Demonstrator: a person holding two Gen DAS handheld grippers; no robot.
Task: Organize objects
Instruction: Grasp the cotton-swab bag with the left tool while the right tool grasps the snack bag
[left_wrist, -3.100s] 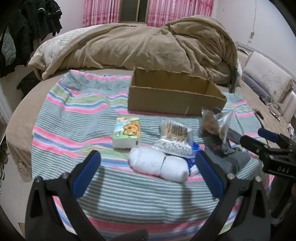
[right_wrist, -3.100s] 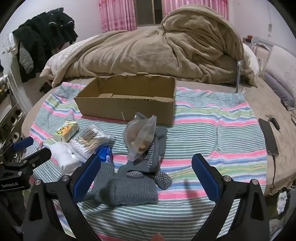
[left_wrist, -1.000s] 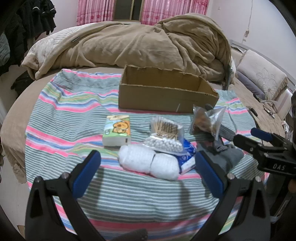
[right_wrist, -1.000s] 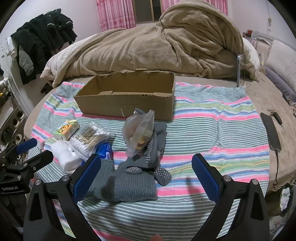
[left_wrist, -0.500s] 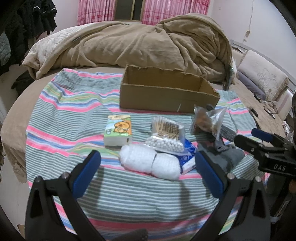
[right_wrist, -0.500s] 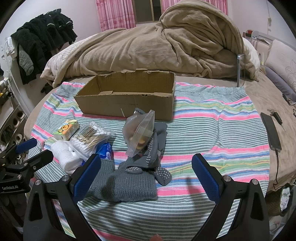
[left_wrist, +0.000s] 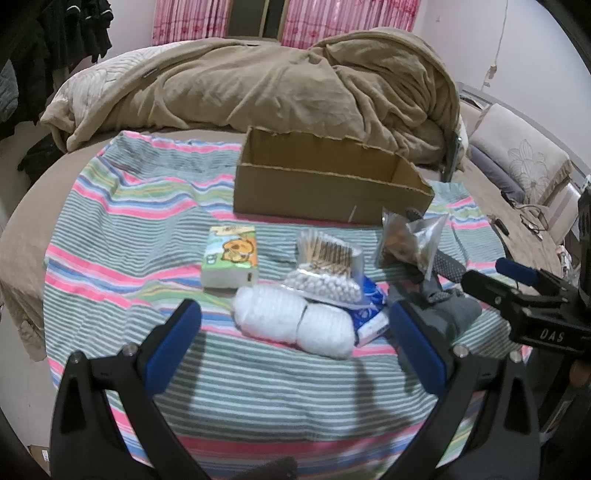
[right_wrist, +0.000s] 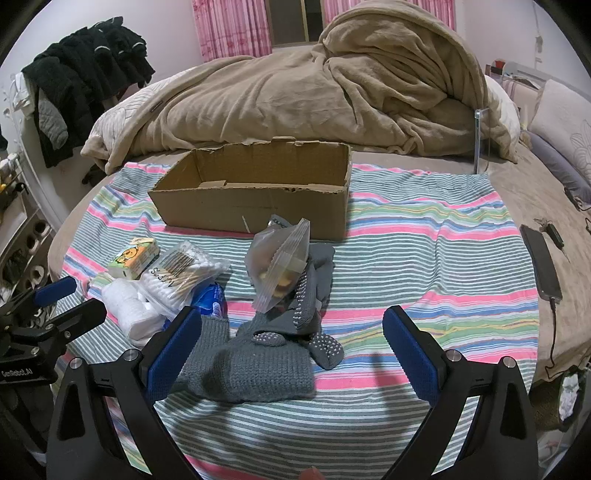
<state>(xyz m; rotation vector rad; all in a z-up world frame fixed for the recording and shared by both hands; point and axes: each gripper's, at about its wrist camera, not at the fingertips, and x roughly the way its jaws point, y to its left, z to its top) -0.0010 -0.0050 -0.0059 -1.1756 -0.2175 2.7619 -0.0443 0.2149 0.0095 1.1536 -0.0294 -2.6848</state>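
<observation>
Left tool (left_wrist: 293, 334): released, blue-padded fingers spread wide, grasping nothing, hovering over the near edge of the striped pink, green and grey cloth (left_wrist: 122, 221) that covers the round bed. Right tool (right_wrist: 291, 341): likewise released and empty, held above the grey knitted garment (right_wrist: 251, 363).

Open brown cardboard box (left_wrist: 325, 182): stands on the cloth at the far side, in front of the heaped tan blanket (left_wrist: 277, 85); its visible interior holds nothing.

Items lying on the cloth between box and tools, left to right:
- small green and orange cartoon-printed tissue pack (left_wrist: 231, 256), apart from the rest;
- white fluffy roll in clear wrap (left_wrist: 295, 325), just ahead of the left tool;
- clear bag of wooden-stemmed cotton swabs (left_wrist: 327, 267), resting partly on the roll;
- blue and white packet (left_wrist: 367, 314), under the swab bag;
- clear zip bag with brownish contents (right_wrist: 282, 264), propped on grey dotted-sole socks (right_wrist: 314, 288), which overlap the knitted garment.

Black phone (right_wrist: 541, 262) on cable: on the bed, right of the cloth.
</observation>
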